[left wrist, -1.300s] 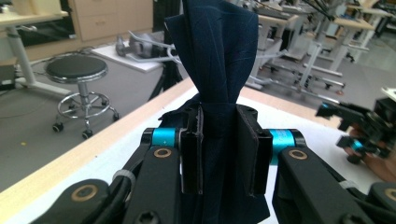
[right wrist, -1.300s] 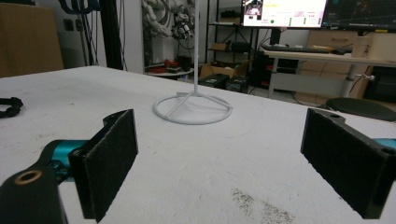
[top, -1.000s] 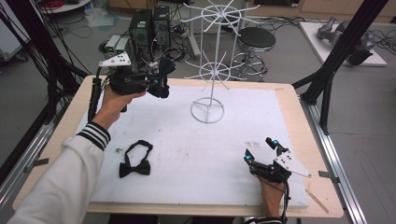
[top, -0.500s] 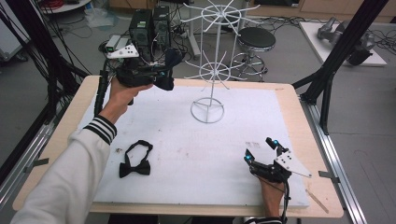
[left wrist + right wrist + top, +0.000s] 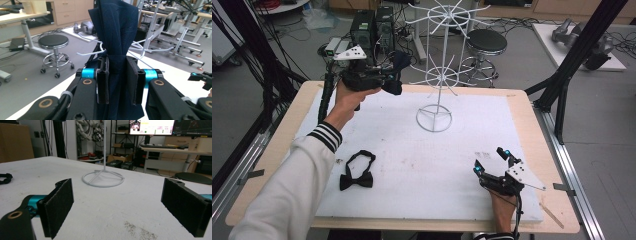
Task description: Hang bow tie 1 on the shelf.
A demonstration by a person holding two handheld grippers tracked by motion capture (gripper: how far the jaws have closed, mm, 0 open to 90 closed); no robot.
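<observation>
The left claw [image 5: 393, 75] is raised over the far-left part of the bench [image 5: 532, 102], and the navy bow tie [image 5: 396, 64] it carries sits just left of the white rack's [image 5: 438, 80] lower ring of hooks; the nearest prongs point toward it and lie a little beyond the cloth. In the left gripper view the tie [image 5: 117, 37] stands upright between the pads, its long axis running up and away from the claw [image 5: 117, 80], with a white hook [image 5: 87, 53] crossing just behind it, so the coming move looks like a short push toward the rack and a drop of the band onto a prong (whether cloth already touches wire I cannot tell). The jaws are clamped on the tie's middle. The right claw [image 5: 492, 161] rests near the bench's near-right corner, jaws wide apart and holding nothing, well away from the rack. A second, black bow tie [image 5: 357, 172] lies flat near the near-left edge, closer to the left arm.
</observation>
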